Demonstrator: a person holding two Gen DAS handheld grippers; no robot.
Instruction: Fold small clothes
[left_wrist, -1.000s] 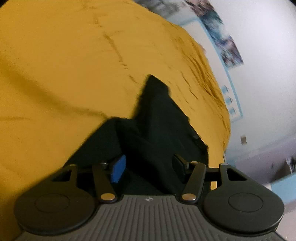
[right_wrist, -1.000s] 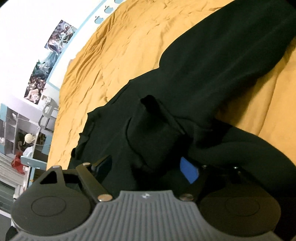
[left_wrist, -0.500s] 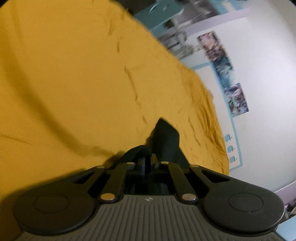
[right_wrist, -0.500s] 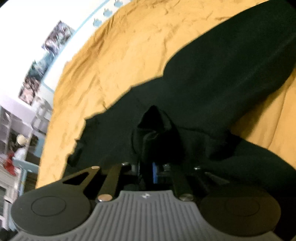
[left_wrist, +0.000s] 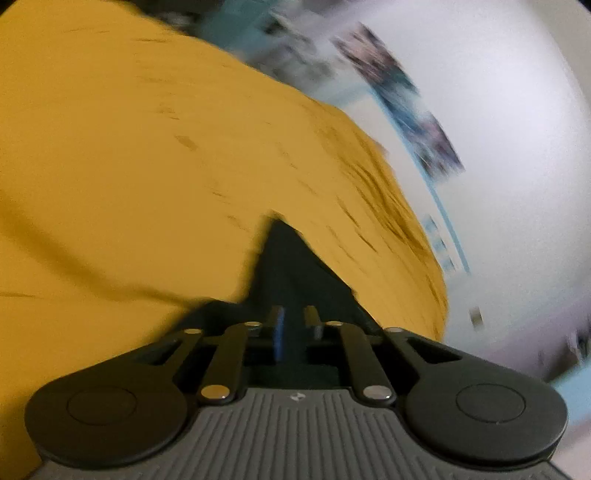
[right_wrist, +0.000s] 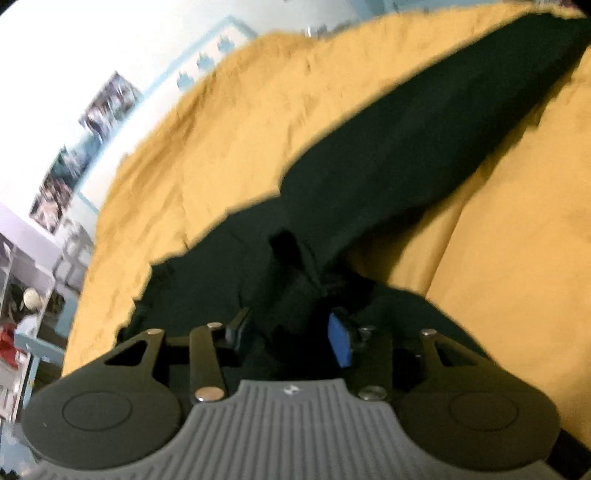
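Note:
A black garment (right_wrist: 406, 147) lies spread on a yellow bedsheet (right_wrist: 258, 110), with one long part stretching to the upper right. My right gripper (right_wrist: 291, 328) is open, its fingers on either side of a raised fold of the garment. In the left wrist view, my left gripper (left_wrist: 295, 325) has its fingers a small gap apart with black cloth (left_wrist: 291, 266) between and ahead of them; blur hides whether they pinch it.
The yellow bedsheet (left_wrist: 129, 166) fills most of both views. A white wall with posters (left_wrist: 424, 122) and a blue stripe runs along the bed's far edge. Shelves and clutter (right_wrist: 26, 314) stand beyond the bed at the left in the right wrist view.
My right gripper closed on the fold half a second ago and has now opened again. My left gripper closed from wide open, then parted slightly; its view swung and blurred.

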